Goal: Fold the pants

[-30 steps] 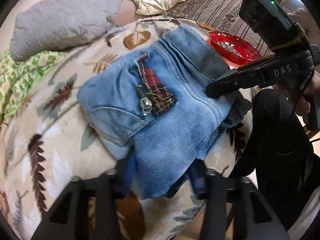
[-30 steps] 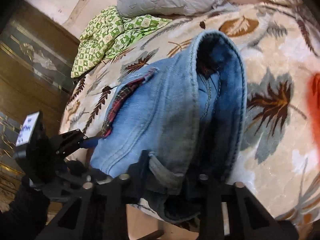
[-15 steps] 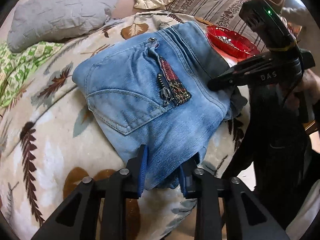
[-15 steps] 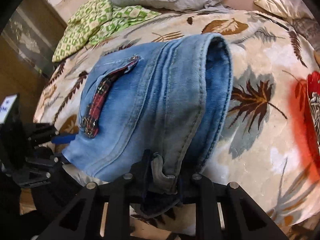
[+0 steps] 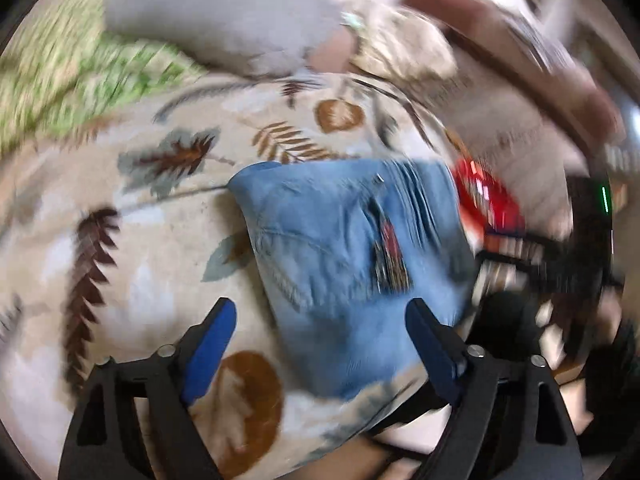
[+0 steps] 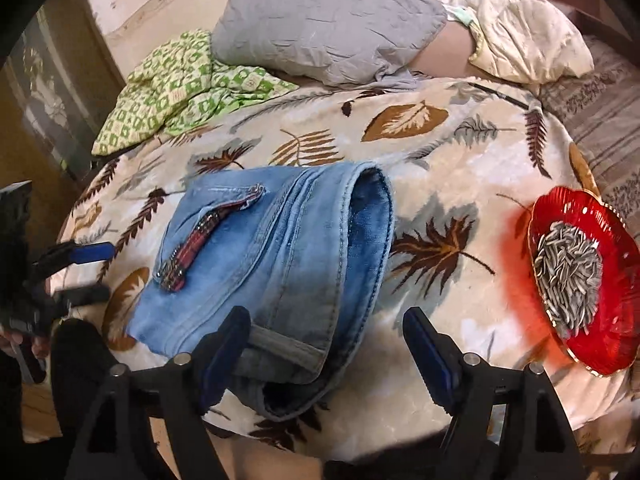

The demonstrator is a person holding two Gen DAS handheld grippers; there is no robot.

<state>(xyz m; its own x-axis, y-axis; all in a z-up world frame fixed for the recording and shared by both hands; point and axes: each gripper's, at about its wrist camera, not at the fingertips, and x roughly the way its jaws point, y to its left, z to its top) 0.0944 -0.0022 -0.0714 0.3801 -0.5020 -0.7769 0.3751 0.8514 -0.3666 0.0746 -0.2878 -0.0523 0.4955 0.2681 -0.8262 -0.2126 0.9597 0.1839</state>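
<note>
The folded blue jeans [image 6: 272, 264] lie in a compact bundle on the leaf-print blanket [image 6: 432, 168], with a red plaid zipper patch on top. My right gripper [image 6: 326, 326] hovers over their near edge, its jaws opening, and the pads are off the denim. In the blurred left wrist view the jeans [image 5: 344, 264] lie flat ahead. My left gripper [image 5: 320, 320] is opening wide over their near end without touching the cloth. It shows again as the left gripper [image 6: 80, 272] at the left edge of the right wrist view.
A red glass dish [image 6: 580, 280] of sunflower seeds sits on the blanket to the right of the jeans. A grey pillow [image 6: 328, 24], a green patterned cloth [image 6: 180, 88] and a cream cloth [image 6: 528, 44] lie at the far side. A wooden wall panel stands on the left.
Both grippers were shut on the near edge of the jeans and have let go and spread wide. The jeans have dropped flat onto the blanket. Both grippers have pulled back a little.
</note>
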